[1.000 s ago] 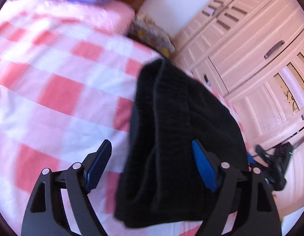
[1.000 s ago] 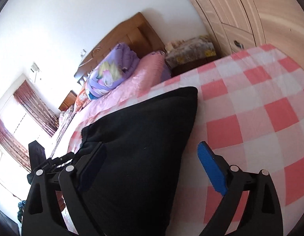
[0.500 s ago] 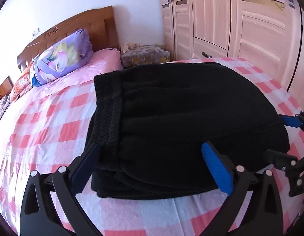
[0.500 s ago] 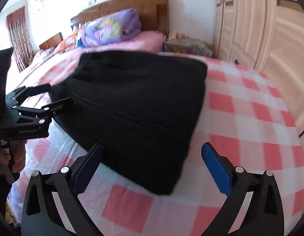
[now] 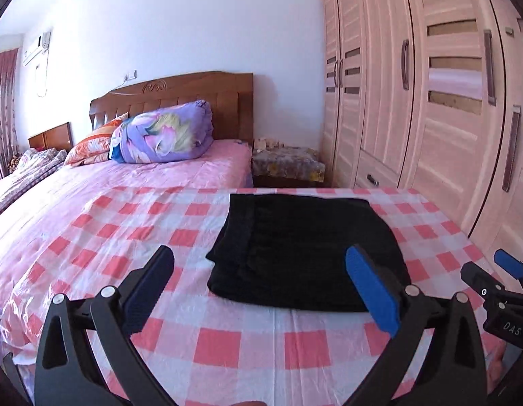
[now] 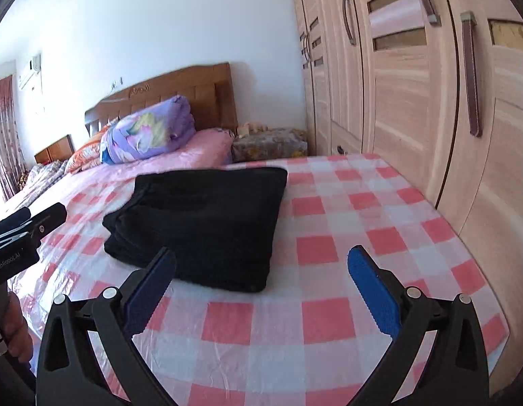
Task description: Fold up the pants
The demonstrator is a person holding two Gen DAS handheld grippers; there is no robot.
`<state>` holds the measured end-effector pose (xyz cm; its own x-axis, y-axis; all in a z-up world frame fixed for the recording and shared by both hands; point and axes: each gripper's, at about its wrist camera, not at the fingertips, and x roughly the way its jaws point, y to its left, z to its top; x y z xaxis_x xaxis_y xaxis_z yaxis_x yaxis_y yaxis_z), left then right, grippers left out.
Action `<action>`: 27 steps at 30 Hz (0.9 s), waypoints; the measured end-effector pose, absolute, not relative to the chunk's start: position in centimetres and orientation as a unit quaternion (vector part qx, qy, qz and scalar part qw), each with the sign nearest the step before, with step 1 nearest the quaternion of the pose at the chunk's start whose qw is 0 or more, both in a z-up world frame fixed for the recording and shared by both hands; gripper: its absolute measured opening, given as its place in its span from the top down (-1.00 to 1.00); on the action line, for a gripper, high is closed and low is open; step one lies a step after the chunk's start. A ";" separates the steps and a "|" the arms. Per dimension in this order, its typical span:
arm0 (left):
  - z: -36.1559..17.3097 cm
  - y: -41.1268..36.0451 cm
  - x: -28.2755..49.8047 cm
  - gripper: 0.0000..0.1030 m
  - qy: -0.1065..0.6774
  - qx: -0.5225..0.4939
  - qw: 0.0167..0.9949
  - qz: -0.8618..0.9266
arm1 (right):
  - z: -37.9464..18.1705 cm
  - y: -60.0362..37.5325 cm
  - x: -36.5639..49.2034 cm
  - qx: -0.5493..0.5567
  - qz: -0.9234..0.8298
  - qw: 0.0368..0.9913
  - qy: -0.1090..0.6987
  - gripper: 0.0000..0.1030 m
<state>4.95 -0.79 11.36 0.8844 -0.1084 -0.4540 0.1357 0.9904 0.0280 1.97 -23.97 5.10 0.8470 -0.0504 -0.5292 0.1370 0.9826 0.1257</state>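
The black pants (image 5: 305, 250) lie folded in a thick rectangular stack on the red-and-white checked sheet (image 5: 207, 338) of the bed. They also show in the right wrist view (image 6: 207, 223). My left gripper (image 5: 261, 291) is open and empty, held back from the stack's near edge. My right gripper (image 6: 261, 287) is open and empty, near the stack's front right corner. The right gripper shows at the right edge of the left wrist view (image 5: 498, 291); the left one shows at the left edge of the right wrist view (image 6: 21, 233).
A wardrobe (image 5: 430, 101) runs along the right of the bed. A purple rolled quilt (image 5: 163, 133) and pillows lie by the wooden headboard (image 5: 180, 98). A covered nightstand (image 5: 288, 165) stands between bed and wardrobe.
Both grippers have pulled back and up from the pants, which were between the jaws a second ago. The folded stack now lies alone on the sheet.
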 end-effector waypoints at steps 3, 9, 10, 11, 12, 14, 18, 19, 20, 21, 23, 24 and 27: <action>8.6 -2.1 4.7 -0.97 0.262 0.045 0.963 -0.035 | 2.7 -23.1 2.2 0.067 -0.052 0.946 0.313 -0.91; 4.0 -3.1 6.2 -0.97 0.355 0.043 0.931 -0.068 | -0.5 -22.7 3.6 0.056 -0.050 0.922 0.380 -0.91; 3.5 -3.2 6.6 -0.97 0.371 0.043 0.925 -0.070 | -0.7 -22.6 3.7 0.055 -0.048 0.921 0.383 -0.91; 3.0 -3.3 6.7 -0.97 0.381 0.046 0.921 -0.069 | -0.9 -22.5 3.7 0.055 -0.045 0.920 0.385 -0.91; 2.6 -3.4 6.8 -0.97 0.387 0.051 0.918 -0.070 | -1.0 -22.4 3.8 0.055 -0.045 0.920 0.385 -0.91; 2.2 -3.5 6.8 -0.97 0.388 0.056 0.917 -0.073 | -0.9 -22.2 3.6 0.056 -0.041 0.920 0.387 -0.91; 2.2 -3.2 6.5 -0.97 0.386 0.049 0.918 -0.078 | -0.7 -21.9 3.4 0.057 -0.039 0.920 0.385 -0.91; 2.2 -3.2 6.5 -0.97 0.386 0.049 0.918 -0.078 | -0.6 -21.9 3.4 0.056 -0.039 0.921 0.384 -0.91; 2.2 -3.1 6.4 -0.97 0.385 0.049 0.918 -0.078 | -0.5 -21.9 3.4 0.056 -0.039 0.921 0.383 -0.91; 2.3 -3.1 6.4 -0.97 0.384 0.050 0.919 -0.077 | -0.5 -21.8 3.4 0.056 -0.039 0.921 0.383 -0.91; 2.3 -3.1 6.3 -0.97 0.384 0.051 0.919 -0.077 | -0.5 -21.8 3.4 0.056 -0.039 0.921 0.384 -0.91; 2.3 -3.1 6.2 -0.97 0.384 0.050 0.919 -0.078 | -0.6 -21.8 3.4 0.056 -0.039 0.921 0.385 -0.91; 2.1 -3.1 6.2 -0.97 0.387 0.048 0.918 -0.079 | -0.6 -21.8 3.4 0.057 -0.036 0.921 0.385 -0.91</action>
